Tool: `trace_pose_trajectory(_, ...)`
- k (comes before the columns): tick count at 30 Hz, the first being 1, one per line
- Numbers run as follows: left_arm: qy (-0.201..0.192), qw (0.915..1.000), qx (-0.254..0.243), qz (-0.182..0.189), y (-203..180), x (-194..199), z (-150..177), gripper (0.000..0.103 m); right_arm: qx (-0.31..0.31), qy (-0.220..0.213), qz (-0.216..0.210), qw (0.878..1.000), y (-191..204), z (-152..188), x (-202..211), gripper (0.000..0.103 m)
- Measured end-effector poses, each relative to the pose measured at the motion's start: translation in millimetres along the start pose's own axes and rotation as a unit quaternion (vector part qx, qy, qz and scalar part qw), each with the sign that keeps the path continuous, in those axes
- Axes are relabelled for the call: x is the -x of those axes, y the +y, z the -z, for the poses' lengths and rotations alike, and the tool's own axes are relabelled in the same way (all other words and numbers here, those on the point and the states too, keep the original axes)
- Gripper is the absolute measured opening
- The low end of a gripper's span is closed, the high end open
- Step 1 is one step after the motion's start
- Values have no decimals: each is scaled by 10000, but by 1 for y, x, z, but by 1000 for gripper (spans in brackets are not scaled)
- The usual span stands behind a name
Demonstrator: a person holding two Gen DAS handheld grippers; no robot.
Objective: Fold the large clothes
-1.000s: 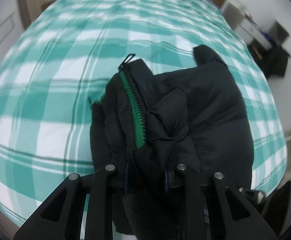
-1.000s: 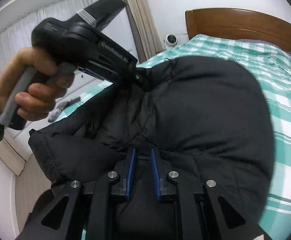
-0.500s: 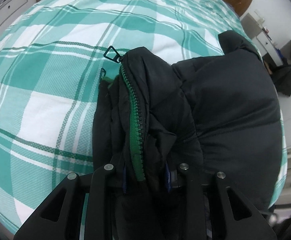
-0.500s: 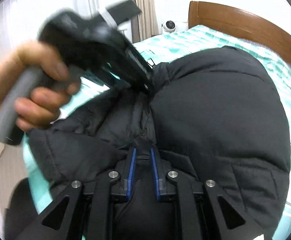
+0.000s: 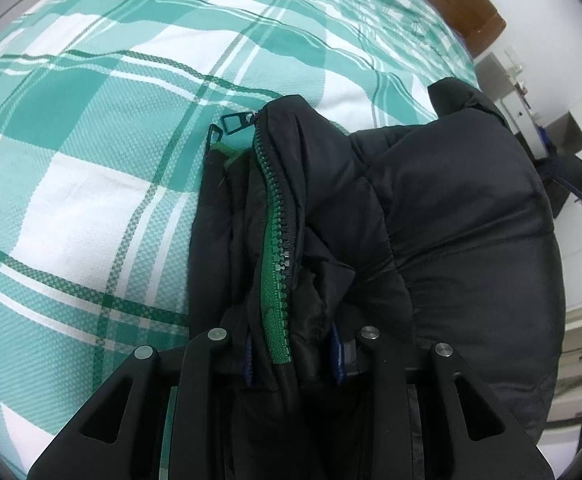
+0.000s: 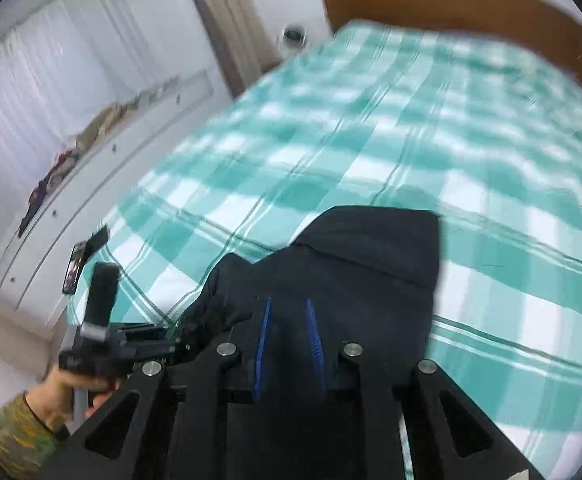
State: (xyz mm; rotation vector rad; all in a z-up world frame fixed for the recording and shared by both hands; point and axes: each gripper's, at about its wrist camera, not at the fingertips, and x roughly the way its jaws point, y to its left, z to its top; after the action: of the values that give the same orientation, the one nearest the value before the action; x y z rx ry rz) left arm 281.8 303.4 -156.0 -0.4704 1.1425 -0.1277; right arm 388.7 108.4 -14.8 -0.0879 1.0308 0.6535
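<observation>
A black puffer jacket [image 5: 451, 216] with a green zipper [image 5: 277, 248] lies bunched on the green-and-white checked bed [image 5: 91, 168]. My left gripper [image 5: 293, 356] is shut on the jacket's zipper edge, low over the bed. In the right wrist view the jacket [image 6: 363, 264] lies flat on the bed near its front edge. My right gripper [image 6: 287, 340] sits just above the jacket with its blue pads a narrow gap apart; no fabric shows between them. The left gripper [image 6: 159, 346] shows at the lower left of that view, in a hand.
A wooden headboard [image 6: 471, 4] stands at the far end of the bed. White drawers with clutter [image 6: 71, 164] and a curtain run along the left wall. A phone [image 6: 73, 266] lies at the bed's left edge. Furniture [image 5: 531, 92] stands to the right.
The jacket has come down from a raised bundle to lie on the bed. My right gripper has swung up and back, with the fabric out of its pads. The left gripper has lowered toward the bed.
</observation>
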Motion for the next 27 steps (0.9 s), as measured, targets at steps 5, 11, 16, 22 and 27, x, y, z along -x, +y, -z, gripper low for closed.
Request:
trace_pose_trajectory(5, 34, 9999, -50, -128, 2, -4, 0, 28, 203, 1199, 385, 9918, 2, -5, -105, 18)
trace_pose_trajectory(11, 96, 9999, -3, -47, 9, -12, -5, 28, 166, 1575, 787, 9842, 4, 23, -138, 14)
trace_pose_trajectory(16, 80, 9999, -84, -48, 11, -9, -1, 28, 674, 1087, 673, 9895, 30, 38, -87, 18)
trace_pose_trajectory(22, 81, 9999, -63, -10, 12, -8, 1, 29, 1525, 621, -430, 9854, 95, 126, 6, 20)
trace_pose_trajectory(27, 72, 10000, 10, 15, 10, -6, 5, 29, 1547, 508, -147, 9865, 118, 204, -8, 19)
